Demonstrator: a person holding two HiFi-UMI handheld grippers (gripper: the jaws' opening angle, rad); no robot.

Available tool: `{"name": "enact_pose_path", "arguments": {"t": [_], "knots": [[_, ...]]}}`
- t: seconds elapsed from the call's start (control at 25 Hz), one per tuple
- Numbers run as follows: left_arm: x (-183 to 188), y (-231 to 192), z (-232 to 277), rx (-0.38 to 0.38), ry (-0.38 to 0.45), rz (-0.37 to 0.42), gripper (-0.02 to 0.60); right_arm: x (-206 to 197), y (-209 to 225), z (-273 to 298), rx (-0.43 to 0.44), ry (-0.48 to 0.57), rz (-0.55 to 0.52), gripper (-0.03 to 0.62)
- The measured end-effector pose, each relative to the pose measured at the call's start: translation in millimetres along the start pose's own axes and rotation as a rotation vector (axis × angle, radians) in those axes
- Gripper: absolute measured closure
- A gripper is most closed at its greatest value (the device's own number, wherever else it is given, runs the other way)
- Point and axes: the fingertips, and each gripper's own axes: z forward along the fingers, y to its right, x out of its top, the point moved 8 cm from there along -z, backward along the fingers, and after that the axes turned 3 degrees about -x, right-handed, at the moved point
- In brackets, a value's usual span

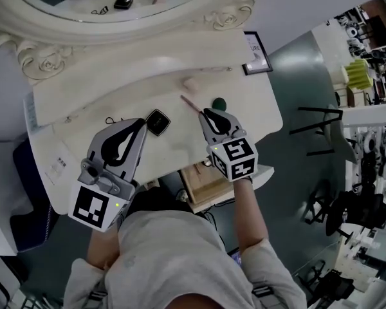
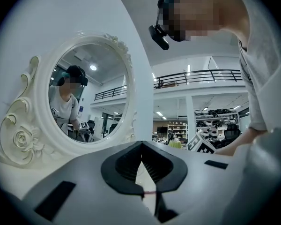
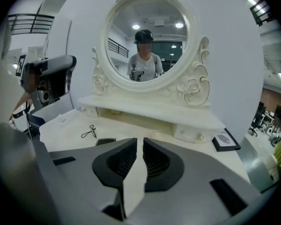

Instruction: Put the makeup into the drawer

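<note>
On the white vanity top (image 1: 83, 102) lie a black square compact (image 1: 157, 122), a thin pink stick (image 1: 189, 102), a dark green round item (image 1: 219, 103) and a pale pink item (image 1: 192, 82). My left gripper (image 1: 143, 121) is just left of the compact, its jaws touching and empty (image 2: 141, 143). The tip of my right gripper (image 1: 206, 112) is at the near end of the pink stick. Its jaws stand a narrow slit apart with nothing between them (image 3: 140, 142). The compact (image 3: 105, 140) shows left of those jaws. A wooden drawer (image 1: 202, 184) is pulled out under the table's front edge.
A large oval mirror (image 1: 116, 11) in a carved white frame stands at the back. A black wire tool (image 1: 109, 120) lies left of the compact. A small framed card (image 1: 257, 51) sits at the right end. The person's body is close to the front edge.
</note>
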Motion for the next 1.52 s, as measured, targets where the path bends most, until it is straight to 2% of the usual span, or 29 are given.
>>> {"name": "enact_pose_path", "arguments": {"t": [0.16, 0.24, 0.4, 0.64, 0.84, 1.0, 1.2, 1.4, 1.52], "knots": [[-7, -8, -1, -0.002, -0.012, -0.011, 0.568, -10, 7, 23, 0.007, -0.077, -0.05, 0.561], [-9, -11, -2, -0.002, -0.02, -0.015, 0.568, -13, 8, 33, 0.023, -0.118, -0.075, 0.517], [-13, -16, -4, 0.0, -0.032, -0.022, 0.568, -23, 9, 54, 0.044, -0.197, -0.123, 0.488], [-17, -21, -9, 0.009, -0.04, -0.032, 0.568, -39, 14, 76, 0.049, -0.286, -0.173, 0.48], [-21, -24, -13, 0.02, -0.048, -0.037, 0.568, -51, 17, 84, 0.055, -0.333, -0.169, 0.48], [-22, -24, -15, 0.027, -0.049, -0.039, 0.568, -55, 17, 84, 0.066, -0.333, -0.131, 0.491], [-21, -20, -16, 0.024, -0.045, -0.039, 0.568, -56, 11, 84, 0.067, -0.33, -0.131, 0.537], [-20, -16, -19, 0.023, -0.045, -0.036, 0.568, -56, 8, 82, 0.044, -0.336, -0.143, 0.54], [-18, -12, -20, 0.024, -0.04, -0.031, 0.568, -51, 5, 74, 0.035, -0.295, -0.125, 0.54]]}}
